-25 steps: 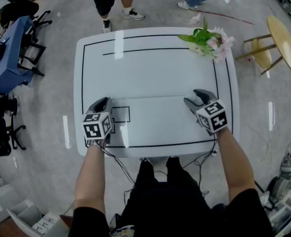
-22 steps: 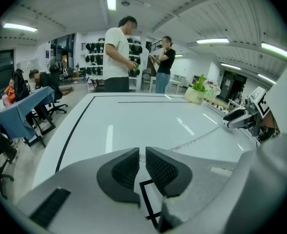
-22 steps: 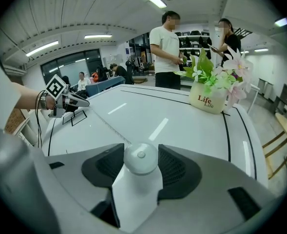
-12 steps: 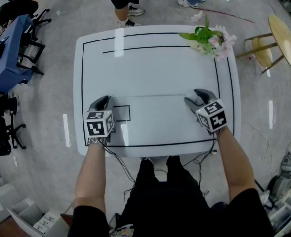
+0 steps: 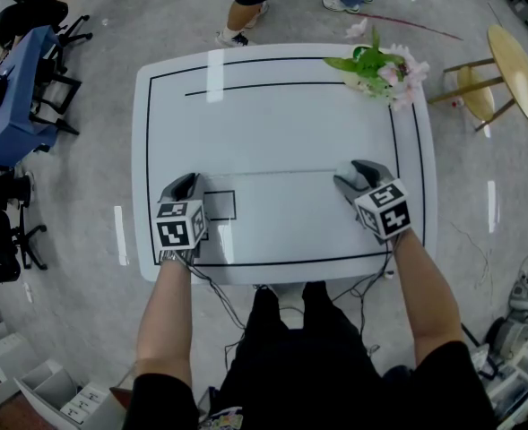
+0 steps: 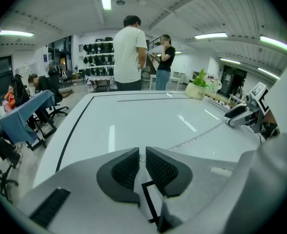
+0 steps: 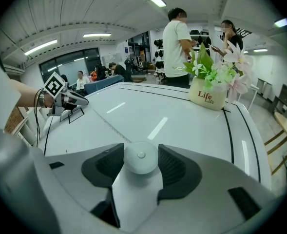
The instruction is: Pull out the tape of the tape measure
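Head view: the left gripper [image 5: 187,181] and the right gripper [image 5: 353,174] are well apart, low over the table [image 5: 272,106]. The tape [image 5: 272,173] lies stretched between them.

Left gripper view: its jaws are almost together and pinch the thin tape end, I think so that it cannot retract.

Right gripper view: its jaws stand wide and clamp the round case [image 7: 141,157], which anchors the pull.
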